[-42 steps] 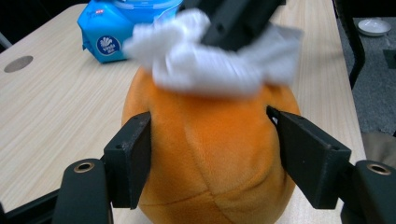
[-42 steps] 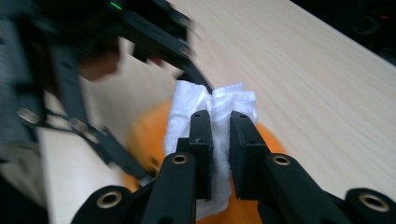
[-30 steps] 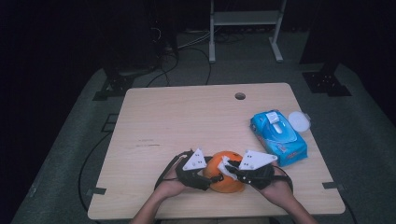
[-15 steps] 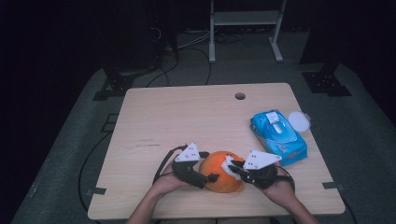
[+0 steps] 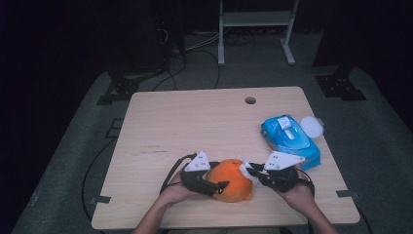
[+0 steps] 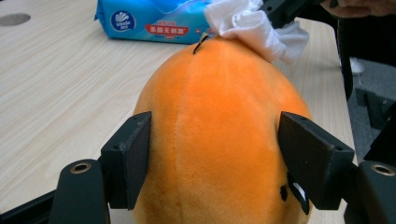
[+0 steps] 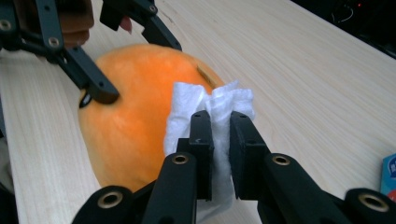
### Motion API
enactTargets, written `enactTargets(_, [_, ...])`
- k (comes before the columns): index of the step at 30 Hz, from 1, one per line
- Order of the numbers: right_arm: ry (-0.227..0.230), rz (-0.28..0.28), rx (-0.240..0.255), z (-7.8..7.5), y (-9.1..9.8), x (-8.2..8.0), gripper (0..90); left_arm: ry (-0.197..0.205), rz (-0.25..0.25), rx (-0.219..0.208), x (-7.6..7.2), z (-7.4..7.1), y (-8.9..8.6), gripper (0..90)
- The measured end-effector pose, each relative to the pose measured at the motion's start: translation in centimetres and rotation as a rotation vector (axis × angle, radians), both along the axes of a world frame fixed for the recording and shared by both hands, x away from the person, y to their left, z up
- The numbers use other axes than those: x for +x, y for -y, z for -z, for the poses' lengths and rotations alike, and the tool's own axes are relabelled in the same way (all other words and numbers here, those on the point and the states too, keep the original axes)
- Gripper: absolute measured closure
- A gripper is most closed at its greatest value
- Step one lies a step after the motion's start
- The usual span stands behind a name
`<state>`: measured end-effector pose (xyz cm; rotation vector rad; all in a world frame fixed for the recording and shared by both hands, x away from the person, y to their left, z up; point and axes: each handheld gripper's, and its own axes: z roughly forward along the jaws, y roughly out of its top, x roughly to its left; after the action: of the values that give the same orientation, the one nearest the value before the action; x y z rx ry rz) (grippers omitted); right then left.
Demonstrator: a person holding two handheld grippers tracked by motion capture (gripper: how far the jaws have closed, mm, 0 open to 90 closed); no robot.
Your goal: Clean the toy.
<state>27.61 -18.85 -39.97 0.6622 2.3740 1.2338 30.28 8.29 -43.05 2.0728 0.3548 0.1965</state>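
Note:
An orange plush fruit (image 5: 233,179) lies near the table's front edge. My left gripper (image 5: 220,184) holds it from the left. In the left gripper view the toy (image 6: 219,121) bulges between both pads (image 6: 133,154), which press its sides. These jaws have just been closing on it. My right gripper (image 5: 251,171) comes in from the right, shut on a crumpled white wipe (image 5: 246,169). The right gripper view shows the wipe (image 7: 187,107) pinched between the jaws of that gripper (image 7: 220,122) and laid against the toy's stem end (image 7: 140,107).
A blue pack of wet wipes (image 5: 290,139) lies at the right of the table, with a round white lid (image 5: 311,126) beside it. The wooden tabletop (image 5: 195,122) has a cable hole (image 5: 250,100) near its far edge. A metal stand is on the floor beyond.
My right gripper has slid a little to the right with the wipe, still against the toy. The left gripper drew back slightly from the toy and returned to it.

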Motion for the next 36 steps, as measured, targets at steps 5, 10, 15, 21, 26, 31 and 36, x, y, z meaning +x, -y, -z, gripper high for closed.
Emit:
enactTargets(5, [0.036,-0.038,0.002,-0.9,-2.5,-0.6,79.7,0.068,0.071,0.047,-1.2,-0.4,1.0,28.9])
enactTargets(10, [0.05,-0.048,-0.019,-0.8,-3.1,-0.5,79.7,0.05,0.071,0.045,-0.8,-0.2,0.5,29.3])
enactTargets(15, [0.028,-0.004,-0.025,-0.3,-0.8,-0.1,79.6,0.005,0.036,0.033,-0.2,0.1,-0.3,28.6])
enactTargets(21, [0.004,0.013,-0.005,-0.1,0.5,-0.2,79.7,-0.007,0.038,0.024,-0.1,0.0,-0.3,26.0])
enactTargets(26, [0.028,-0.029,-0.017,-0.2,-1.3,-0.6,79.7,-0.035,0.026,0.032,0.2,-0.3,0.0,17.0])
enactTargets(31, [0.05,-0.044,-0.038,-0.1,-2.3,-0.7,79.7,-0.058,-0.028,0.022,0.8,0.1,-0.7,27.7])
enactTargets(36, [0.011,-0.029,-0.031,0.5,-1.0,-0.4,79.8,-0.122,-0.044,-0.007,1.5,0.6,-1.7,28.7])
